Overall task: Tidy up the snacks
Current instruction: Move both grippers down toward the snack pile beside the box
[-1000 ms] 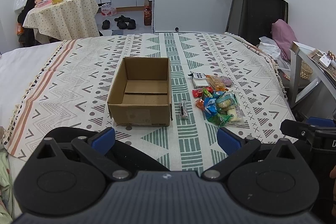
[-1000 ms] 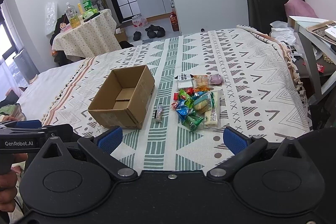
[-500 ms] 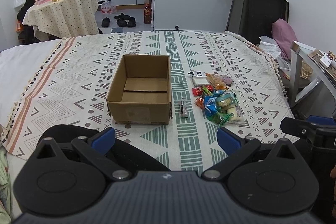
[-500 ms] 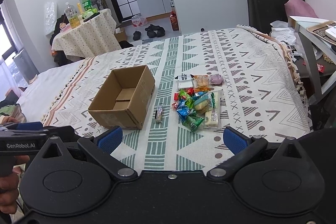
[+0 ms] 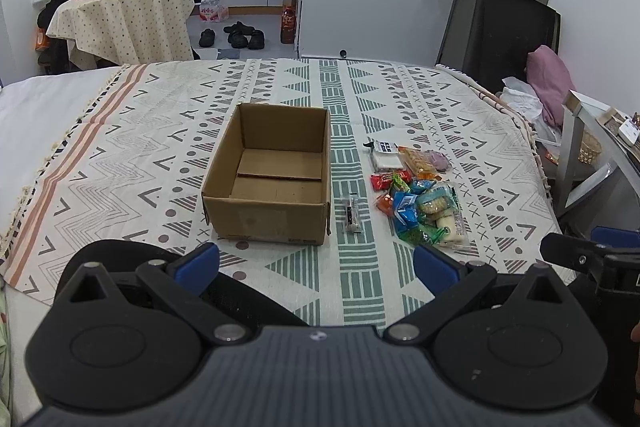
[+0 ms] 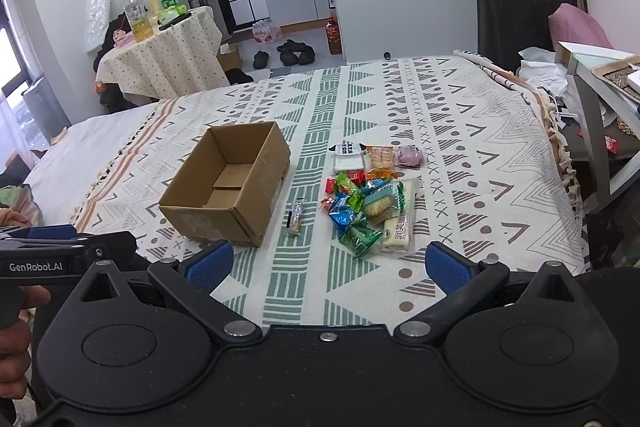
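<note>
An open, empty cardboard box [image 5: 272, 179] [image 6: 228, 183] stands on the patterned bedspread. To its right lies a pile of wrapped snacks [image 5: 418, 205] [image 6: 370, 199], with one small snack bar [image 5: 352, 215] [image 6: 295, 219] lying apart between box and pile. My left gripper [image 5: 316, 265] is open and empty, held at the near edge of the bed in front of the box. My right gripper [image 6: 328, 265] is open and empty, held at the near edge in front of the pile. Each gripper shows at the side of the other's view.
The patterned bedspread [image 5: 420, 99] covers the bed. A round table with bottles [image 5: 120, 11] stands at the back left, shoes [image 5: 240, 35] on the floor beyond. A black chair [image 5: 508, 35] and a side table [image 5: 600, 147] stand right of the bed.
The left gripper has risen and tilted slightly, so the box and snacks sit a little lower and nearer in its view. The right gripper has hardly moved. Both stay open.
</note>
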The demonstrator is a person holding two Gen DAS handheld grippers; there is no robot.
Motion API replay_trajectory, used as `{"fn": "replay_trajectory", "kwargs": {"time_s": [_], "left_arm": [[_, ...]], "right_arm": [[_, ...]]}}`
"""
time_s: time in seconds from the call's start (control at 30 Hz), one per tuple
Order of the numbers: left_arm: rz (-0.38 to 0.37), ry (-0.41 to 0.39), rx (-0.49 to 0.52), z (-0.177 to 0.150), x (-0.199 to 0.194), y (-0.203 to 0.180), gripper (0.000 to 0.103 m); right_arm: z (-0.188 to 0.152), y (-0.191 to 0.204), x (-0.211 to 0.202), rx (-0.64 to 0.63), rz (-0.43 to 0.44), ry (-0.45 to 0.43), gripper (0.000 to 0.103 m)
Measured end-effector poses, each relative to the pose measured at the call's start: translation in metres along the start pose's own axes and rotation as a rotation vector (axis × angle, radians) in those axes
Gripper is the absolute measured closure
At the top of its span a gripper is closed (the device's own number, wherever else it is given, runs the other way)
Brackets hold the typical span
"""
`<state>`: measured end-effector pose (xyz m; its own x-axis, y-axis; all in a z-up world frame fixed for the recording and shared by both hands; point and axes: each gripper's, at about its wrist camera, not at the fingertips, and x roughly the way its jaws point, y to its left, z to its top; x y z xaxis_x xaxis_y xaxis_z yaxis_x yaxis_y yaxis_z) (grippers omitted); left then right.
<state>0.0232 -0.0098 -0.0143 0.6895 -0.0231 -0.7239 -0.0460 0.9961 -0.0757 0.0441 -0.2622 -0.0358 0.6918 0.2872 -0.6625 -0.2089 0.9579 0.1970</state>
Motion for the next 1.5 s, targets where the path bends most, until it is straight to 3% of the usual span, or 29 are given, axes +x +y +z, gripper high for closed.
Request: {"fn": "replay_trajectory", "kwargs": {"time_s": [0.57,0.77,0.93,1.2,1.5], "left_arm": [[-0.027,0.019,-0.028,0.009,0.043,-0.007,0.001],[-0.044,0.027,-0.051,0.013,0.062,-0.011,0.003],[-0.056,0.042,-0.066,0.016,0.079,-0.016,0.012],[-0.083,0.083,-0.084,0.022,0.110,-0.031,0.021],[-0.099,0.120,-0.095,0.027,0.142,-0.047,0.031]], "right_arm": [[0.005,-0.018,0.033,0.018,-0.021,0.029,0.001],[0.006,-0.027,0.050,0.041,0.004,0.054,0.013],[0.010,-0.040,0.064,0.082,0.036,0.077,0.018],[0.013,-0.062,0.093,0.177,0.058,0.126,0.035],[0.017,-0.076,0.121,0.225,0.069,0.164,0.044]]}}
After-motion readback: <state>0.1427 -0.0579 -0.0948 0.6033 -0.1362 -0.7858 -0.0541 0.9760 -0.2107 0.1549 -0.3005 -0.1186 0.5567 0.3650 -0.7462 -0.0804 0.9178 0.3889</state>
